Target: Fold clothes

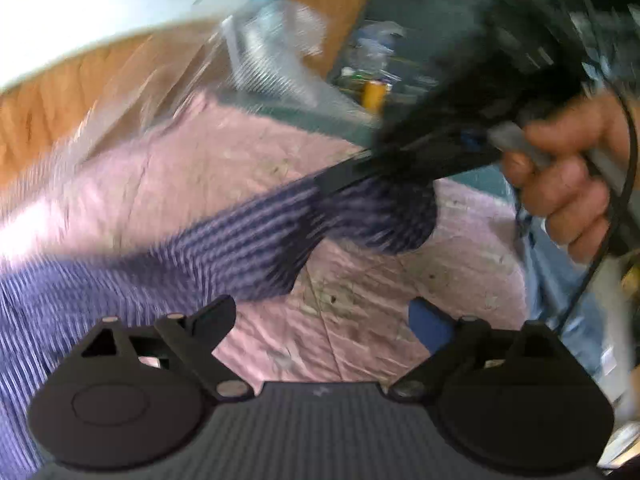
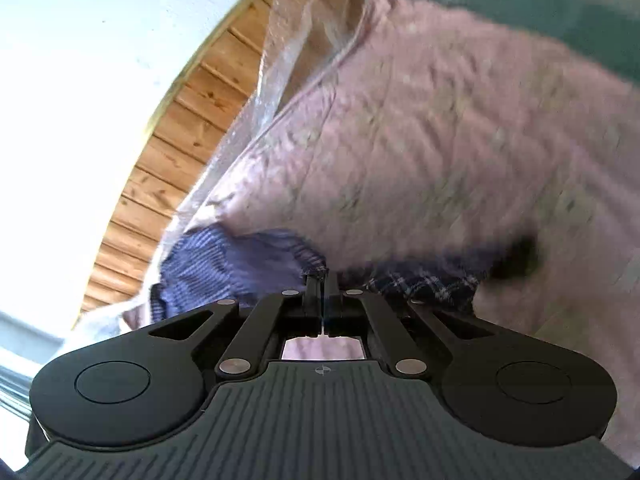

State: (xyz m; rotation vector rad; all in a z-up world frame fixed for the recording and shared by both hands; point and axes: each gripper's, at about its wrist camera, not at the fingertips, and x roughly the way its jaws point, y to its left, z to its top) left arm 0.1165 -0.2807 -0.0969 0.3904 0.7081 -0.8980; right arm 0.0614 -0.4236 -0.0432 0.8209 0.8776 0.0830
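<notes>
A purple striped garment (image 1: 224, 248) stretches from the lower left up to the middle of the left wrist view, over a pink quilted bedspread (image 1: 248, 160). My right gripper (image 1: 336, 182), blurred and held by a hand (image 1: 568, 184), is shut on the garment's raised end. In the right wrist view the right gripper (image 2: 322, 280) has its fingers together, with an edge of the purple garment (image 2: 224, 268) pinched at the tips. A checked part of the cloth (image 2: 424, 286) shows beside them. My left gripper (image 1: 320, 316) stands wide open low over the bedspread, with nothing between its fingers.
A clear plastic sheet (image 1: 272, 52) lies at the bedspread's far edge against a wooden panel (image 2: 180, 128) and a white wall. A teal surface (image 1: 420, 12) holds small clutter, including a yellow object (image 1: 374, 94). Light blue cloth (image 1: 560, 280) hangs at the right.
</notes>
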